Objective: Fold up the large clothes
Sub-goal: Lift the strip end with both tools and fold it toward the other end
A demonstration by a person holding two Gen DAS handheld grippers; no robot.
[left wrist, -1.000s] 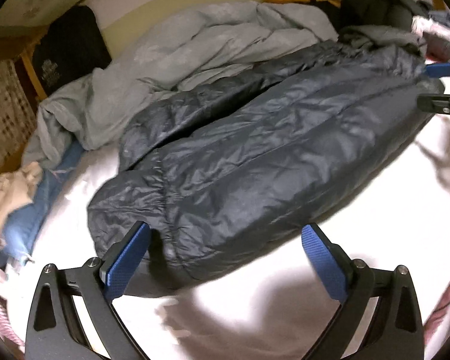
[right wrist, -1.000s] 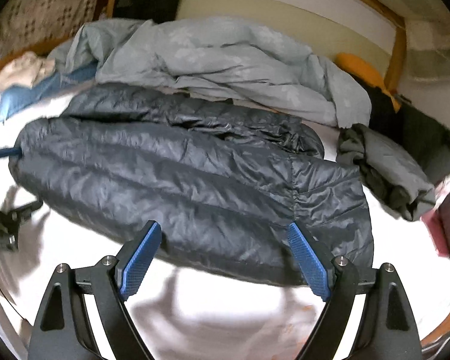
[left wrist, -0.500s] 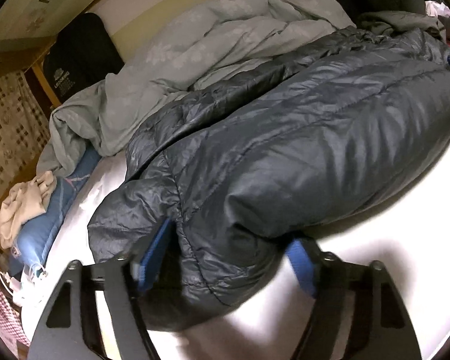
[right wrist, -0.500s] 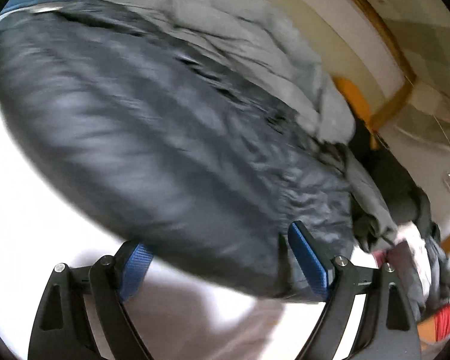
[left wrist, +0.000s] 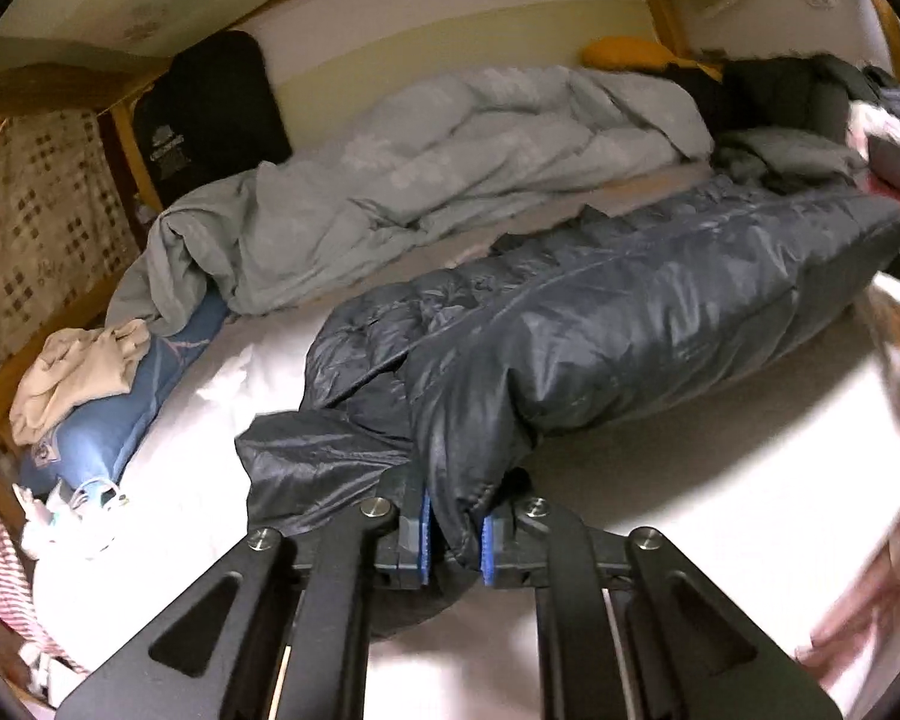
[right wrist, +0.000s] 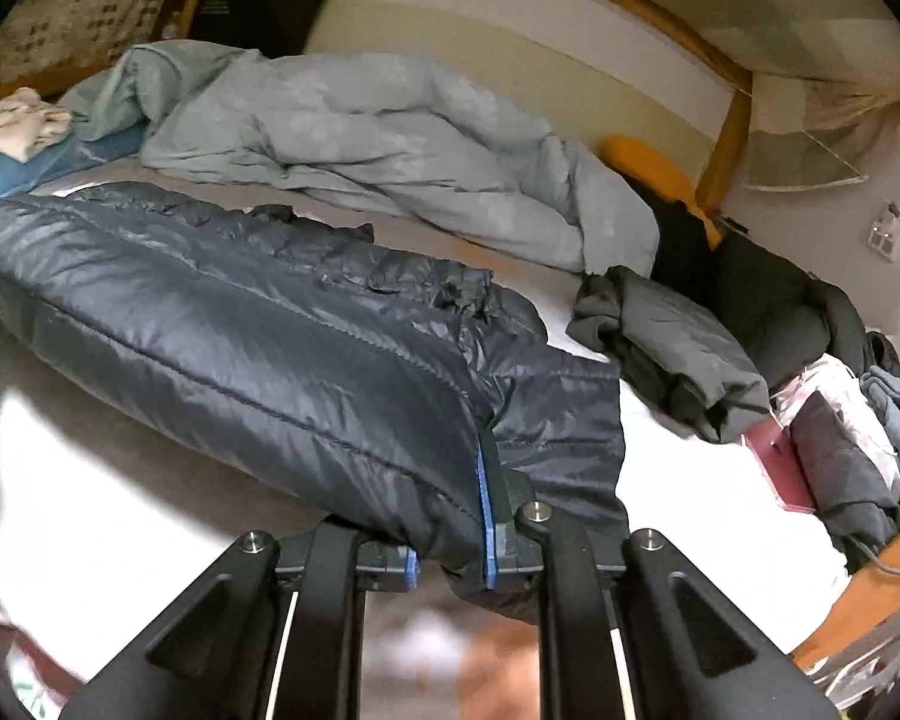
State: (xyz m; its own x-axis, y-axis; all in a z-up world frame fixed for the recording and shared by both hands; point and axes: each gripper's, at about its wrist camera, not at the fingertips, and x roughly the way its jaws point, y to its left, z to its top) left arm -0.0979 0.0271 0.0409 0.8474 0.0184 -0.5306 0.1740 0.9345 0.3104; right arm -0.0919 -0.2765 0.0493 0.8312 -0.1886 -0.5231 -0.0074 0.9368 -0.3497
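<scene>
The dark puffer jacket (left wrist: 630,324) lies lengthwise across the white bed sheet (left wrist: 720,480); the left gripper (left wrist: 453,534) has just clamped onto one end of it, the right gripper (right wrist: 447,558) onto the other; only the right wrist view shows a grey garment (right wrist: 678,348) just beyond that end; a pale duvet (left wrist: 450,162) is heaped farther back, by the wall; blurred pinkish cloth, perhaps, at the left view's right edge.

dim, overexposed sheet, fisheye-warped edges
</scene>
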